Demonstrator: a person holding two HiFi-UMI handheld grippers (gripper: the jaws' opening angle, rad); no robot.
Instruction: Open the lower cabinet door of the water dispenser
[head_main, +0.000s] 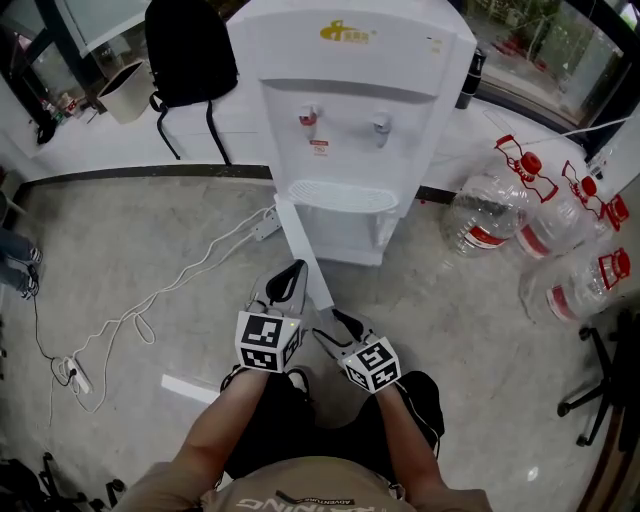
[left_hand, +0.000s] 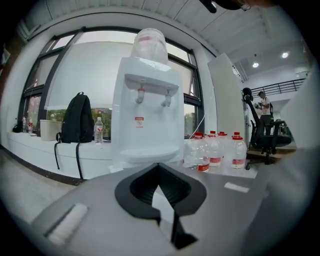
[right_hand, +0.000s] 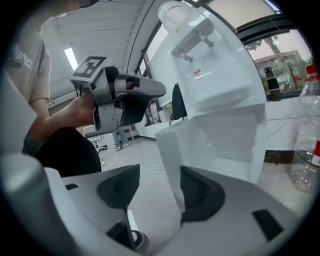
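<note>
The white water dispenser (head_main: 350, 120) stands against the window ledge. Its lower cabinet door (head_main: 305, 255) is swung wide open towards me, seen edge-on as a narrow white panel. My left gripper (head_main: 295, 272) hovers at the door's top, near its free end. In the left gripper view its pads meet at the tips, so the left gripper (left_hand: 159, 167) is shut, and a white strip of door (left_hand: 162, 200) shows through the hollow between them. My right gripper (right_hand: 160, 187) is open, and the door's free edge (right_hand: 172, 160) stands between its jaws, close to the right pad.
Several large water bottles (head_main: 480, 215) lie on the floor to the right of the dispenser. A black backpack (head_main: 190, 50) hangs on the ledge at the left. A white cable with a power strip (head_main: 160, 300) trails over the floor. A chair base (head_main: 600, 390) is at far right.
</note>
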